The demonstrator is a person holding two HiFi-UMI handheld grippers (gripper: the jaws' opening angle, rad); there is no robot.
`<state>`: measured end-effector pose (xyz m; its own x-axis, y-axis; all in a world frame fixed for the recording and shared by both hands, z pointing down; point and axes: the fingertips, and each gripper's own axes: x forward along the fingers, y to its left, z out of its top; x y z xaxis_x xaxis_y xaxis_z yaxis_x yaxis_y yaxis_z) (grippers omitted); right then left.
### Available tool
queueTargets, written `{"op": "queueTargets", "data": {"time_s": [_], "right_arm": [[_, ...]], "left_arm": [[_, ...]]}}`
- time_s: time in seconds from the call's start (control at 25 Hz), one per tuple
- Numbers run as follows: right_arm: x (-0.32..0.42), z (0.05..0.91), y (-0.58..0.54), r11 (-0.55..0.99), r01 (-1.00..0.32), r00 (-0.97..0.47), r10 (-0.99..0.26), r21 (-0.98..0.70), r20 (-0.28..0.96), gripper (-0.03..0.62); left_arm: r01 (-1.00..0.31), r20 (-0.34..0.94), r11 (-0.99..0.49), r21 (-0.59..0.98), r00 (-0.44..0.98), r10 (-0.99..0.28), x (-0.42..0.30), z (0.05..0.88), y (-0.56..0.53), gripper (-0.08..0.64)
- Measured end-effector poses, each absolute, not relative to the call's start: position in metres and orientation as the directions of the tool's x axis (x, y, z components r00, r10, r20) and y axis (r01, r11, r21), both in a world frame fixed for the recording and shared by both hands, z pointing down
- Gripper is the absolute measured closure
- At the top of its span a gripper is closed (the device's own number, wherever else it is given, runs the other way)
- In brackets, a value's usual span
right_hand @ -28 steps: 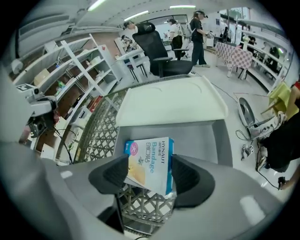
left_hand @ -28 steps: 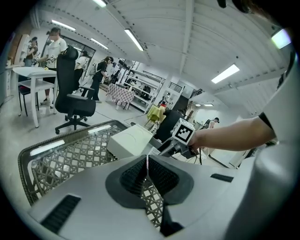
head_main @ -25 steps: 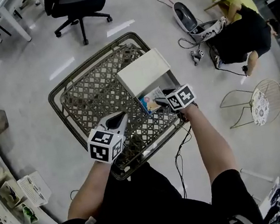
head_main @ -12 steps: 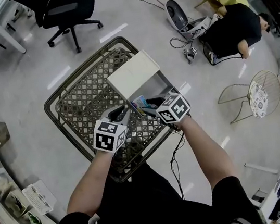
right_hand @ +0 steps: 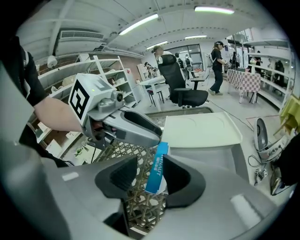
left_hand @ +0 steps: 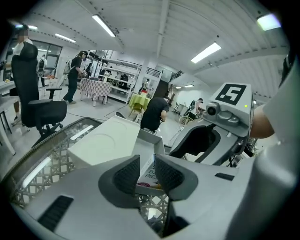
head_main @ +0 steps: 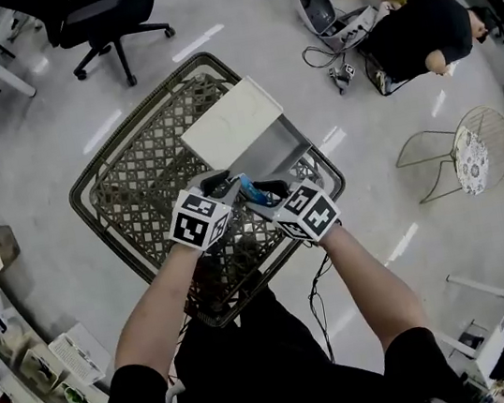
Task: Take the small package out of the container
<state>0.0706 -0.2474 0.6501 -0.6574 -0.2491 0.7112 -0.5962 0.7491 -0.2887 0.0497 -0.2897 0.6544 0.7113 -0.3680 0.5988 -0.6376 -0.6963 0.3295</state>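
Grippers are bunched together over the near part of the lattice table (head_main: 136,190), tips almost meeting. The left gripper (left_hand: 146,174) has its jaws pinched onto the small package (right_hand: 156,169), which fills the narrow gap between the pads. The right gripper (right_hand: 151,177) has its jaws apart. The package stands tilted between them, blue edge showing, leaning on one pad with a gap to the other. So the package is out of the container (head_main: 272,148), up in the air just in front of its open side. The white lid (head_main: 230,121) lies open beyond it. Farther off are an office chair (head_main: 98,7) and a person in black (head_main: 419,27) on the floor.
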Motion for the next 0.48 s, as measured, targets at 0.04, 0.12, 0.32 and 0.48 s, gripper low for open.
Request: {"op": "queueTargets", "data": {"time_s": [0.04, 0.12, 0.32, 0.48], "right_arm": [[0.071, 0.651, -0.248, 0.748, -0.604, -0.651, -0.263, -0.276, 0.712, 0.408], [0.075, 0.651, -0.249, 0.74, -0.616, -0.647, -0.281, -0.269, 0.709, 0.407], [0.091, 0.652, -0.249, 0.693, -0.665, -0.634, -0.324, -0.279, 0.702, 0.389], [0.1, 0.657, -0.254, 0.639, -0.703, -0.634, -0.365, -0.312, 0.682, 0.368]], "left_arm": [[-0.634, 0.596, -0.696, 0.336, 0.715, -0.364, 0.052, 0.656, -0.291, 0.46], [-0.632, 0.594, -0.695, 0.343, 0.72, -0.361, 0.056, 0.657, -0.294, 0.46], [-0.642, 0.648, -0.698, 0.318, 0.684, -0.334, 0.059, 0.67, -0.291, 0.46], [-0.645, 0.646, -0.688, 0.332, 0.687, -0.333, 0.061, 0.672, -0.286, 0.46]]}}
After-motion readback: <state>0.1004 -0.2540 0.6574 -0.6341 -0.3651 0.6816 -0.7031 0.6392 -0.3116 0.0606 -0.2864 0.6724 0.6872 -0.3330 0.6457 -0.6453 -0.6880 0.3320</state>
